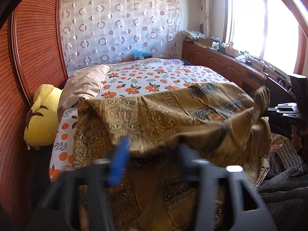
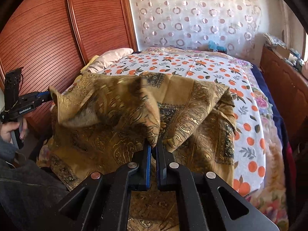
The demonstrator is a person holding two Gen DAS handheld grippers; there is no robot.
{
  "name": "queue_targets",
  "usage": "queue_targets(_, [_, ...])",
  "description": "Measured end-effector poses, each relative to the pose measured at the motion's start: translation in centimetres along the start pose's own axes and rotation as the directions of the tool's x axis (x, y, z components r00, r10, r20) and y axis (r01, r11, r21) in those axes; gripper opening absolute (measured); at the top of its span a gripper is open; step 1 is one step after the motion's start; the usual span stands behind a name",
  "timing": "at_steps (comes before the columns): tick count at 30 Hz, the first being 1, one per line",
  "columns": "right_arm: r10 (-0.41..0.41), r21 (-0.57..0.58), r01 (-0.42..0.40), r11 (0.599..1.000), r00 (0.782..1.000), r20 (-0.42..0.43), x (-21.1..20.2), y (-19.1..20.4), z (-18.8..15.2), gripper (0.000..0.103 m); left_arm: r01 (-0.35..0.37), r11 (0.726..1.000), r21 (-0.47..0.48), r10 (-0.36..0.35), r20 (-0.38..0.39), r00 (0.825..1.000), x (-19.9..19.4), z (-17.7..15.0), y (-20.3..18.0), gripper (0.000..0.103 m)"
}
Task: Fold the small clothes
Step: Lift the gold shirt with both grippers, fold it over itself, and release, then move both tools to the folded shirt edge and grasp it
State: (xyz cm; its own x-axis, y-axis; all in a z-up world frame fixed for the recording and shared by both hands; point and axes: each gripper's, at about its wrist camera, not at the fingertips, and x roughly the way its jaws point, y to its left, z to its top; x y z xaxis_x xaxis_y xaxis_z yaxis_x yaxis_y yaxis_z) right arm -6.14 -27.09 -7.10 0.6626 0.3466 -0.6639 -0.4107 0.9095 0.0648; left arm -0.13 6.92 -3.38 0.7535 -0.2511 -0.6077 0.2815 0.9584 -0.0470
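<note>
1. A gold-brown patterned cloth (image 2: 123, 104) lies half-folded on the near end of a bed (image 2: 248, 127). Its far part is spread flat over the orange-print sheet; its near part is lifted towards me.
2. I judge it light, thin and limp. It sags and creases between the held points, so it will not keep a shape unless laid flat. It looks a little slick, and a shallow pinch could slip off.
3. The best holds look to be the corners or hem, gripped well in from the edge.
4. My right tongs (image 2: 153, 150) are clenched on a bunched fold of the cloth, which peaks between the two blue-lined fingers.
5. My left tongs (image 1: 152, 154) are released, the fingers spread wide and blurred. The cloth's raised edge hangs just beyond them, and I cannot see either pad pressing it.
6. In the right wrist view, that far corner stands up beside the left tongs' tip.
</note>
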Motion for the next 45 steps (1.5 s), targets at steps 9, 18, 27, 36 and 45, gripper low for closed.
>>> queue_targets(9, [-0.056,-0.021,0.056,0.998,0.998,-0.01,-1.1,-0.3,-0.2,0.008,-0.057,0.996,-0.075,0.055,-0.032,0.998,0.8,0.1,1.7,0.081])
queue_targets(18, [-0.104,0.021,0.104,0.994,0.994,0.033,-1.9,-1.9,0.1,0.06,-0.064,0.995,-0.081,0.061,-0.041,0.997,0.9,-0.2,2.2,0.081])
queue_targets(27, [-0.14,0.088,0.133,0.987,0.987,0.082,0.1,-4.3,2.4,0.07,-0.109,0.988,-0.112,0.112,0.019,0.994,-2.0,1.4,3.7,0.081])
queue_targets(36, [-0.139,0.087,0.131,0.988,0.987,0.082,3.7,-5.9,4.7,0.073,-0.155,0.98,-0.123,0.163,0.056,0.985,-1.2,2.8,5.2,0.081])
queue_targets(45, [-0.159,0.095,0.157,0.983,0.987,0.014,9.0,-7.6,6.9,0.073,-0.158,0.972,-0.171,0.155,-0.031,0.987,6.9,4.7,9.1,0.081])
